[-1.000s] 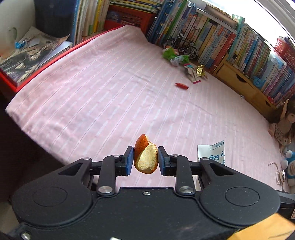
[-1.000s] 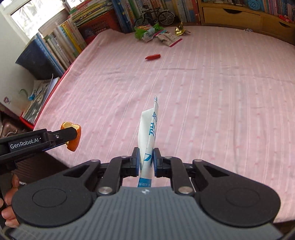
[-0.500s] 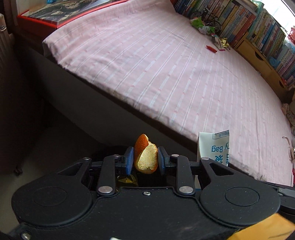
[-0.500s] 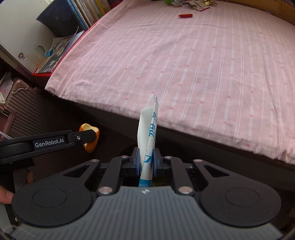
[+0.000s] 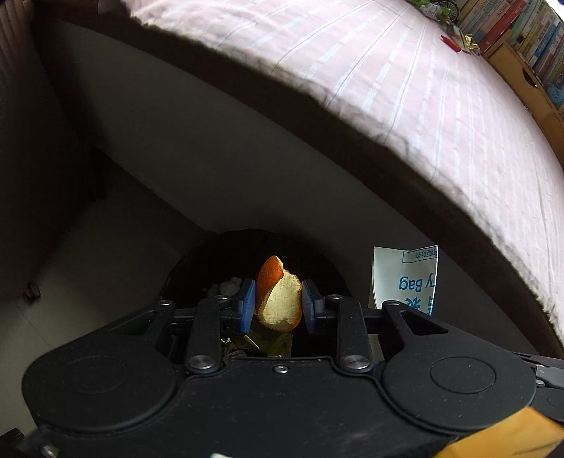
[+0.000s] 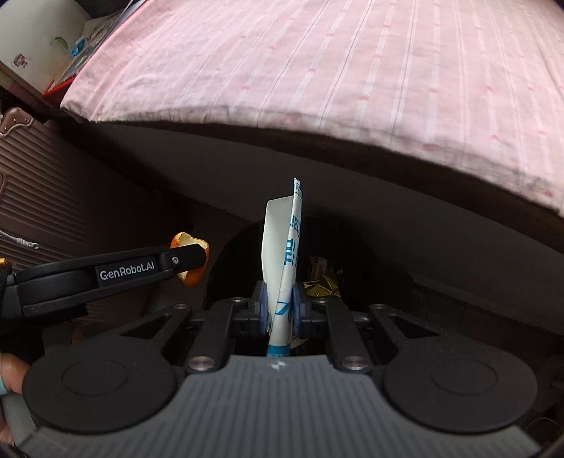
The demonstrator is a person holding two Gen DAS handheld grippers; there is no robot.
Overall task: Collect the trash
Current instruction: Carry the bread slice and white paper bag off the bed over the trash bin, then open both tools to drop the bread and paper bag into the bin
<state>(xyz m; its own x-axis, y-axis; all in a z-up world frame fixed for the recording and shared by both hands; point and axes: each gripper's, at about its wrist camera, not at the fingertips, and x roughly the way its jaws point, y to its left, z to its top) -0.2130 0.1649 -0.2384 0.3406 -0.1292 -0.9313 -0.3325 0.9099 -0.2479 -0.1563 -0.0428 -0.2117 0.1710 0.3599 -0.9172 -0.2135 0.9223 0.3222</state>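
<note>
Both grippers are pointing steeply down at a dark round bin (image 5: 197, 267) on the floor, tucked against the side of the bed (image 5: 405, 88).

The left gripper (image 5: 278, 305) has its blue pads (image 5: 246, 303) clamped on a piece of orange peel (image 5: 278, 299), orange skin on the far side and pale pith facing the camera. The jaws are only a narrow way apart, just the width of the peel. From the right wrist view you can see that same gripper (image 6: 197, 262) coming in from the left, with the peel (image 6: 192, 276) sticking out past the finger, just over the bin's left rim (image 6: 218, 278).

The right gripper (image 6: 280, 306) is squeezed nearly closed on a white and blue plastic bag (image 6: 283, 246), which stands up edge-on between the pads. In the left wrist view that bag (image 5: 405, 278) shows flat-on just to the right, with "Bag" printed on it in blue, upside down.

Down in the bin there's already some stuff: a crumpled gold wrapper (image 6: 322, 287) and a few other scraps I can't make out. Far back on the pink striped sheet a small red bit (image 5: 448, 41) lies near a row of books (image 5: 511, 31). A person's fingers (image 6: 10, 373) show at the lower left edge of the right wrist view.
</note>
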